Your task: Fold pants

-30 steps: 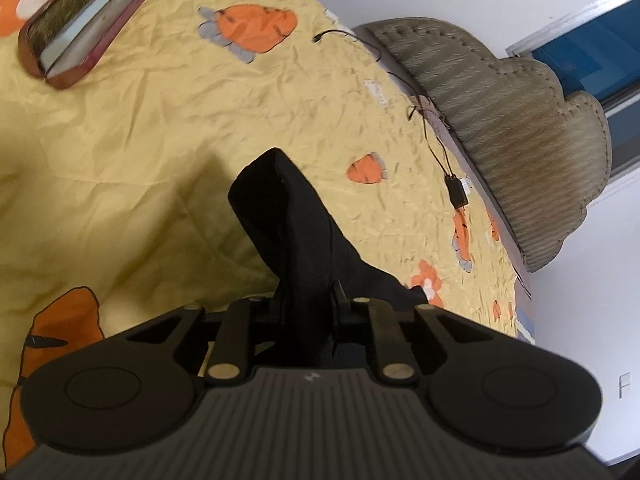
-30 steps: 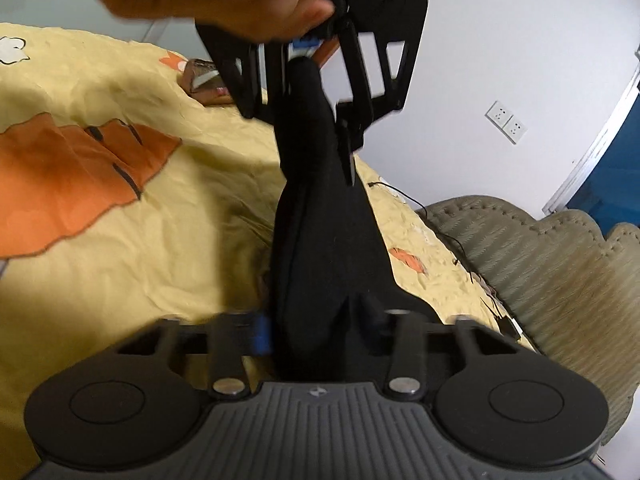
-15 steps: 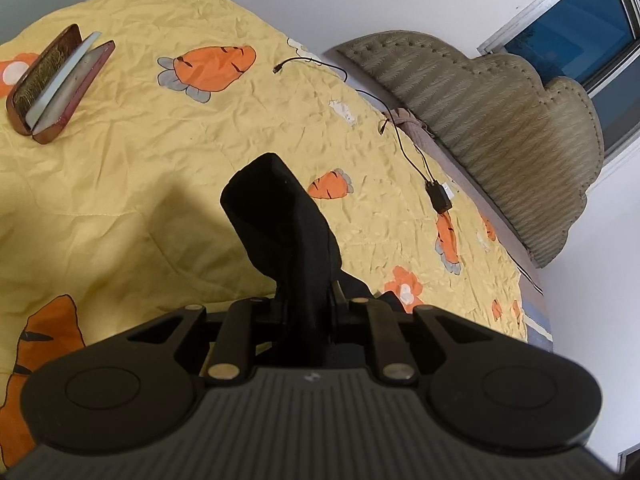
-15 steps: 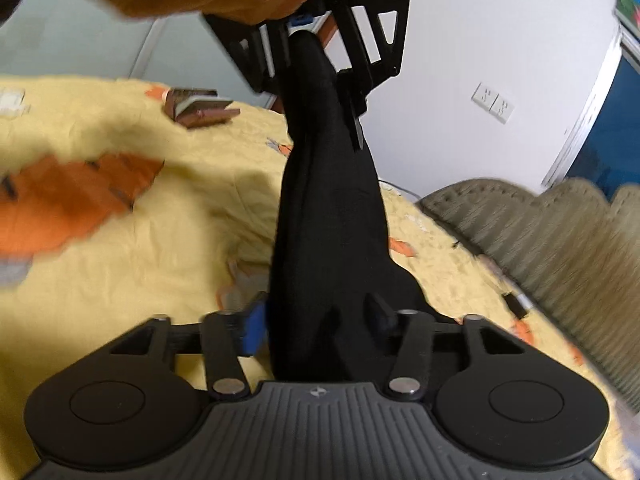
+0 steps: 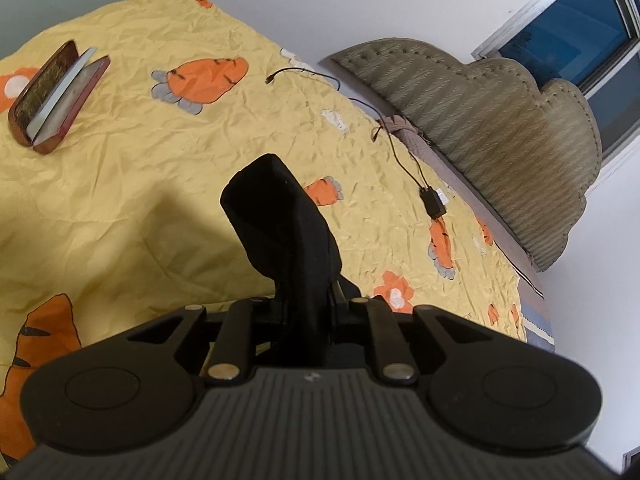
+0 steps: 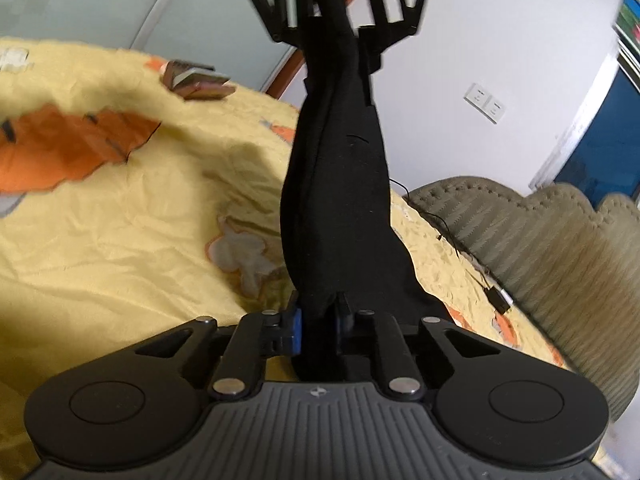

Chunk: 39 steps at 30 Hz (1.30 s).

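The black pants (image 6: 336, 184) hang bunched in the air above the yellow bed. My left gripper (image 5: 306, 308) is shut on one end, and a thick fold of the pants (image 5: 280, 216) sticks up past its fingers. My right gripper (image 6: 318, 316) is shut on the other end. In the right wrist view the cloth stretches up and away to the left gripper (image 6: 332, 4), which is held high. The lower part of the pants drops out of sight behind both grippers.
The bed has a yellow cover with orange carrot prints (image 5: 200, 80). An open glasses case (image 5: 56, 92) lies at its far left. A black charger and cable (image 5: 432, 204) lie near the olive padded headboard (image 5: 500, 120). A wall socket (image 6: 486, 104) and a window are behind.
Both grippers have risen with the pants. The left gripper has moved up and away from the right one, so the cloth between them is stretched longer.
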Tool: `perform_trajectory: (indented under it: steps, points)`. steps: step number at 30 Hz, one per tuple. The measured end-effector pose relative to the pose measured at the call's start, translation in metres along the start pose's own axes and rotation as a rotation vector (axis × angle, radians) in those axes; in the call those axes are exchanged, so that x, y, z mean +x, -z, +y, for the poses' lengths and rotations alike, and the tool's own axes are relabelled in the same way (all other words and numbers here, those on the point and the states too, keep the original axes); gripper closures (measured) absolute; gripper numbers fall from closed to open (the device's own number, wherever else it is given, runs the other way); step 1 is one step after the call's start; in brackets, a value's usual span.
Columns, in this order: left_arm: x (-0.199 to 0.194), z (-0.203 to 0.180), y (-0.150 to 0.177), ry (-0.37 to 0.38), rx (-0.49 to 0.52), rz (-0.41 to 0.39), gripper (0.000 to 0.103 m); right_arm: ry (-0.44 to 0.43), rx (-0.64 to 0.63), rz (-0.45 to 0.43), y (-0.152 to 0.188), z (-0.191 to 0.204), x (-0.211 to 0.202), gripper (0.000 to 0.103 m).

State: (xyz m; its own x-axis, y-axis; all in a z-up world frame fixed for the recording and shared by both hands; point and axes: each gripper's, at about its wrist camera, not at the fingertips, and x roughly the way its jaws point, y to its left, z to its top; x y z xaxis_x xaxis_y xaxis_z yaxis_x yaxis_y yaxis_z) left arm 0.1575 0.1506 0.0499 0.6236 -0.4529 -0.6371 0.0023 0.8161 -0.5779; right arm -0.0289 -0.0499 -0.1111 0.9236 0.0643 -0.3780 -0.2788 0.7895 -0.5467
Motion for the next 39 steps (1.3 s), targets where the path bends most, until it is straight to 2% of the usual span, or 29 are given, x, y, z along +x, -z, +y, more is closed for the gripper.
perform_trajectory:
  steps: [5, 13, 14, 16, 18, 19, 21, 22, 24, 26, 28, 31, 36, 39]
  points:
    - [-0.008, -0.024, 0.001, 0.013, 0.030, -0.020, 0.088, -0.039, 0.157, -0.026, 0.000, -0.031, -0.010, 0.091]
    - [-0.018, -0.073, 0.009, 0.038, 0.084, -0.048, 0.088, -0.070, 0.293, -0.065, 0.007, -0.065, -0.026, 0.091]
    - [-0.019, -0.078, 0.011, 0.041, 0.085, -0.050, 0.088, -0.110, 0.320, -0.069, 0.008, -0.071, -0.027, 0.091]
    - [-0.019, -0.080, 0.013, 0.045, 0.078, -0.049, 0.088, -0.290, 0.401, -0.056, 0.012, -0.094, -0.030, 0.083]
    - [-0.019, -0.078, 0.014, 0.038, 0.071, -0.051, 0.088, -0.430, 0.475, -0.105, 0.022, -0.126, -0.042, 0.076]
    - [-0.018, -0.074, 0.014, 0.035, 0.068, -0.054, 0.088, -0.464, 0.519, -0.146, 0.029, -0.146, -0.049, 0.076]
    - [-0.017, -0.062, 0.013, 0.028, 0.044, -0.059, 0.088, -0.431, 0.609, -0.155, 0.039, -0.182, -0.048, 0.076]
    - [-0.017, -0.056, 0.013, 0.028, 0.030, -0.060, 0.088, -0.362, 0.642, -0.131, 0.042, -0.199, -0.039, 0.076]
    - [-0.016, -0.042, 0.014, 0.028, -0.001, -0.058, 0.088, -0.237, 0.652, -0.034, 0.045, -0.220, -0.003, 0.076]
    - [-0.016, -0.030, 0.014, 0.022, -0.021, -0.054, 0.088, -0.200, 0.649, 0.060, 0.049, -0.229, 0.038, 0.083]
    - [-0.016, -0.020, 0.013, 0.019, -0.034, -0.052, 0.088, -0.231, 0.625, 0.116, 0.043, -0.226, 0.074, 0.085]
    - [-0.013, -0.005, 0.010, 0.017, -0.069, -0.047, 0.088, -0.322, 0.604, 0.177, 0.027, -0.214, 0.117, 0.085]
    - [-0.012, 0.000, 0.011, 0.026, -0.063, -0.038, 0.088, -0.314, 0.601, 0.254, 0.011, -0.202, 0.175, 0.088]
    - [-0.012, -0.010, 0.013, 0.037, -0.037, -0.032, 0.088, -0.268, 0.577, 0.264, 0.013, -0.199, 0.188, 0.087]
